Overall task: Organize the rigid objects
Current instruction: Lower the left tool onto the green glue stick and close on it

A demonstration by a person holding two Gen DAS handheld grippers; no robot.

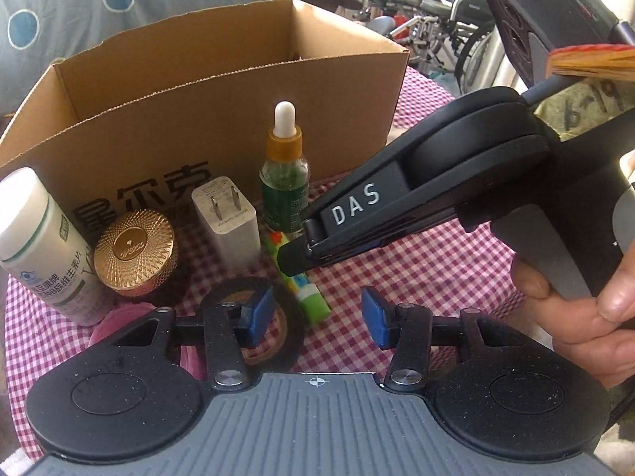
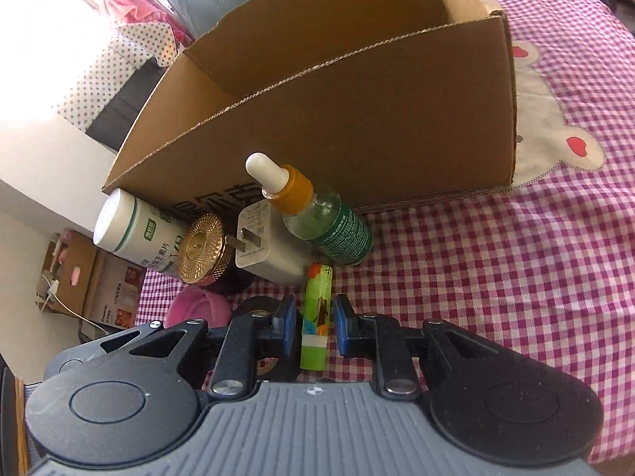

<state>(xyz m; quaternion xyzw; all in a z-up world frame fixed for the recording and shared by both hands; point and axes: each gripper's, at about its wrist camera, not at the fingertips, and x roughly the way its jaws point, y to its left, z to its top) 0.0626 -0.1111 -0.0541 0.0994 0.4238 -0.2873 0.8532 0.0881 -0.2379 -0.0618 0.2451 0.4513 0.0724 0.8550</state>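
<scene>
**Right gripper straddles the green tube in front of the box**

The green tube (image 2: 315, 317) lies flat on the checked tablecloth (image 2: 496, 277), pointing toward the cardboard box (image 2: 357, 127). The right gripper (image 2: 313, 327) has its 2 blue pads (image 2: 343, 329) on either side of the tube, spread, with a gap showing on each side, so nothing is pinched. In the left wrist view the same tube (image 1: 305, 289) shows partly under the right gripper's black finger.

Just beyond the tube, a row of 4 items stands along the box's near wall: a dropper bottle (image 2: 317, 214) with a white bulb and amber collar, a white plug adapter (image 2: 266, 250) with prongs facing up, a gold-lidded jar (image 2: 202, 254) and a white vitamin bottle (image 2: 135, 226). A roll of black tape (image 1: 274, 317) and something pink (image 2: 198, 309) lie nearer the cloth's left edge.

The left gripper (image 1: 313, 317) hovers above the cloth with its pads wide apart, holding nothing; its left pad sits over the tape roll. A hand (image 1: 587, 309) grips the right gripper's handle.
</scene>
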